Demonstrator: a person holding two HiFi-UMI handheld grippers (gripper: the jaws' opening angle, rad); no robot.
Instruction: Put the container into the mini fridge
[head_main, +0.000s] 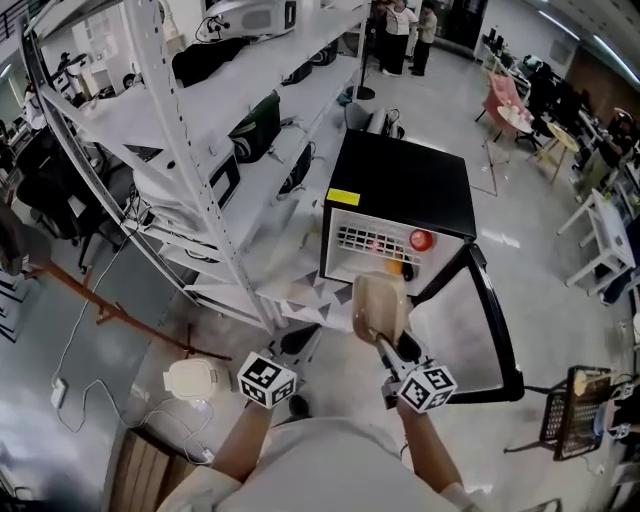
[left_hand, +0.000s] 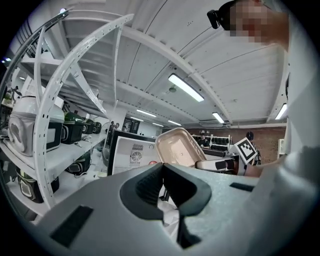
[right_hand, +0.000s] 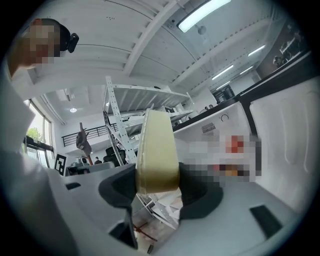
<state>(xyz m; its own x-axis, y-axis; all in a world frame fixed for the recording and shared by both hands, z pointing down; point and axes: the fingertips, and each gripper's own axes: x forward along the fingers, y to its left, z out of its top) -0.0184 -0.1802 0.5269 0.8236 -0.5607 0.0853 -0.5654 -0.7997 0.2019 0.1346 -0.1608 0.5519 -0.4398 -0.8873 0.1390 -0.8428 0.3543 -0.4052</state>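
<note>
Beige container (head_main: 380, 305), clamped on edge in our right fingers (right_hand: 197, 192), faces the open fridge (head_main: 405, 185) at twelve o'clock, ready for loading; our left fingers (left_hand: 145, 187) are closed and empty.

Red, orange contents (head_main: 420, 241) of mini fridge (head_main: 400, 185): indistinct, too small.

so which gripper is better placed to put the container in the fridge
Right. The right gripper is shut on the beige container, facing the mini fridge, whose door stands open. The left gripper is shut, with nothing between its jaws.
</note>
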